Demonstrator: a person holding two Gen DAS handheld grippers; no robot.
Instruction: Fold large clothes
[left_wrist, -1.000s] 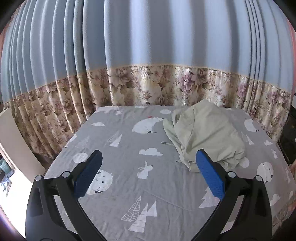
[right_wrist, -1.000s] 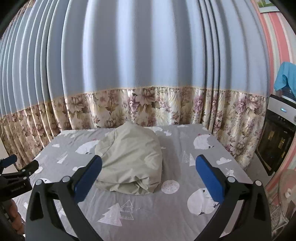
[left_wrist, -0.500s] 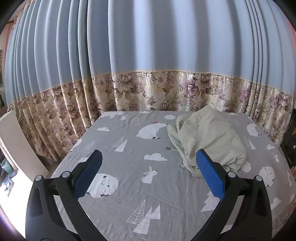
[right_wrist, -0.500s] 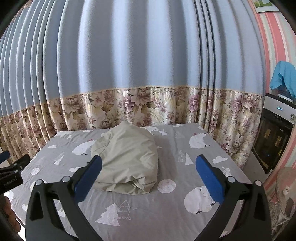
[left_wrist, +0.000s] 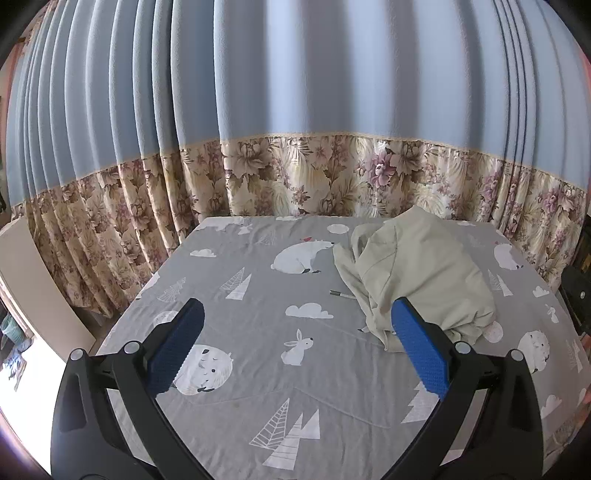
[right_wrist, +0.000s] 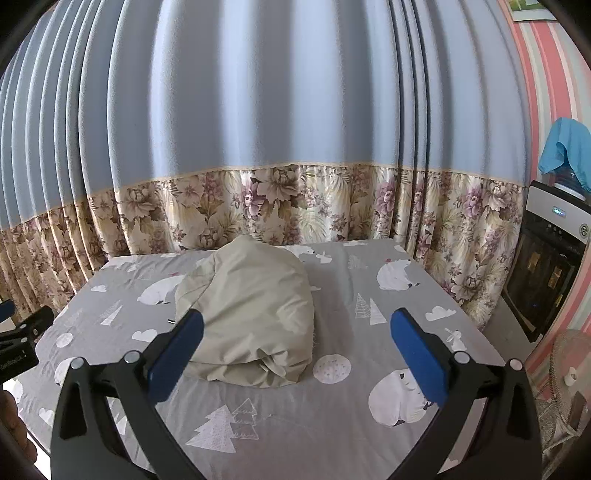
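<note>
A pale beige garment (left_wrist: 417, 273) lies bunched in a heap on the grey patterned bed sheet (left_wrist: 258, 369), toward the far right in the left wrist view and near the middle in the right wrist view (right_wrist: 255, 314). My left gripper (left_wrist: 295, 347) is open and empty, held above the near part of the bed, apart from the heap. My right gripper (right_wrist: 295, 350) is open and empty, held above the bed in front of the heap. The left gripper's body shows at the left edge of the right wrist view (right_wrist: 22, 339).
Blue curtains with a floral band (left_wrist: 295, 177) hang behind and left of the bed. A small pen-like object (left_wrist: 341, 294) lies on the sheet beside the garment. A water dispenser (right_wrist: 546, 266) with a blue cloth on top stands at the right, a fan (right_wrist: 569, 369) below it.
Both grippers have drawn back and risen a little, so the garment and bed look slightly farther away. Both stay open. The garment has not moved.
</note>
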